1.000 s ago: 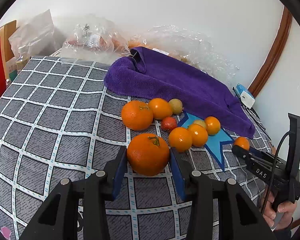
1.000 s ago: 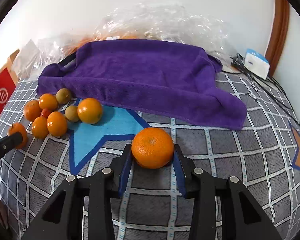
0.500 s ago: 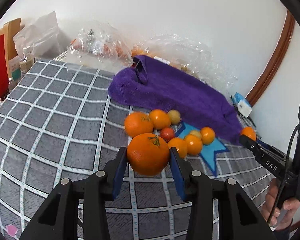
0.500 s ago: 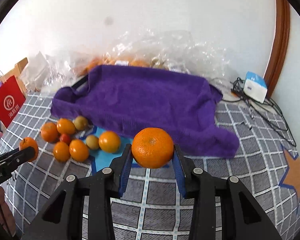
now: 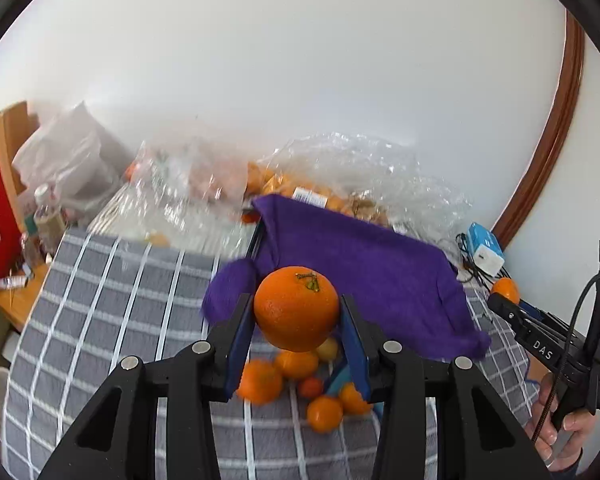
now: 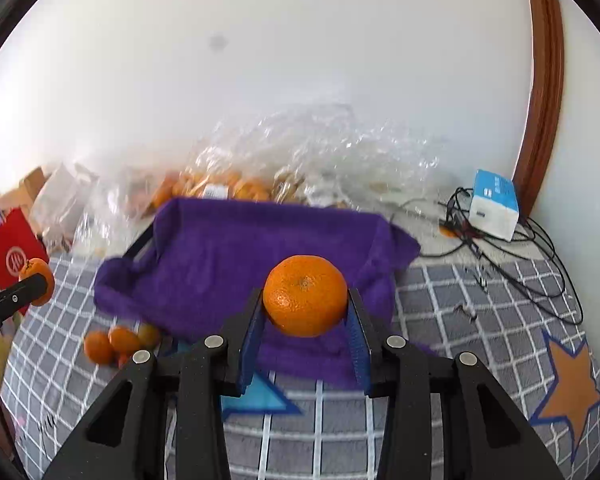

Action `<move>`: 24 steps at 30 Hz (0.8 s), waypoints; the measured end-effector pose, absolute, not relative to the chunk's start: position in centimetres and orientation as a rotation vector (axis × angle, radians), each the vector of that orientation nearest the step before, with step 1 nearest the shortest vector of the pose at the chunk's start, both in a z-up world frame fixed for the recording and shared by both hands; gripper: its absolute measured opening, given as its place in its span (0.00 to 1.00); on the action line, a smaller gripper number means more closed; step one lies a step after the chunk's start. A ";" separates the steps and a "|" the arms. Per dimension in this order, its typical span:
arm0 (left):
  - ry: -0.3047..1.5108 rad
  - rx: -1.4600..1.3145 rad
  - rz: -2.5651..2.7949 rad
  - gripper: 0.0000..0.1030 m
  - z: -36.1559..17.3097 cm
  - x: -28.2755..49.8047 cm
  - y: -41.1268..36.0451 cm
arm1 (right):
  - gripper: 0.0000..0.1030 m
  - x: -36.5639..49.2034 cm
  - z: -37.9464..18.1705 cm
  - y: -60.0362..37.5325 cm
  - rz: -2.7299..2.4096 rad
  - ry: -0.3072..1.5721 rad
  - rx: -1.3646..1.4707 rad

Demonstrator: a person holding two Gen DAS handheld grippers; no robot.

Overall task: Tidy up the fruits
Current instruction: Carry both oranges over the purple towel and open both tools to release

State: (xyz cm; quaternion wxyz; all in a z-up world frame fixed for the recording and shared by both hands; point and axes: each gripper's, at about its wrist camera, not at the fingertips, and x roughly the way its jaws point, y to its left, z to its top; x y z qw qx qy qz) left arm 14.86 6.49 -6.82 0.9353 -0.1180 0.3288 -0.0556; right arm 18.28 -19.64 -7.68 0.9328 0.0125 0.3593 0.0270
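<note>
While clamped between the blue pads of the left gripper (image 5: pixel 297 316), stemmed orange (image 5: pixel 297 308) held clear above the checked cover (image 5: pixel 100 304), in front of the purple towel (image 5: pixel 364 276). Second orange (image 6: pixel 305 295) pinched likewise in the right gripper (image 6: pixel 306 320), over that towel's near edge. Loose small fruits (image 5: pixel 296 384) clustered on the cover just before the towel. Clear bags of fruit (image 6: pixel 228 188) heaped behind it.

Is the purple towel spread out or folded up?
Spread out. The purple towel drapes over a dark-edged tray or basket, one corner hanging onto the checked cover. What lies beneath it is hidden.
</note>
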 end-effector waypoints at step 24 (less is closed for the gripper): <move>0.700 -0.258 -0.134 0.39 -7.7 31.2 2.2 | 0.38 32.8 -8.8 -21.4 0.053 0.748 0.110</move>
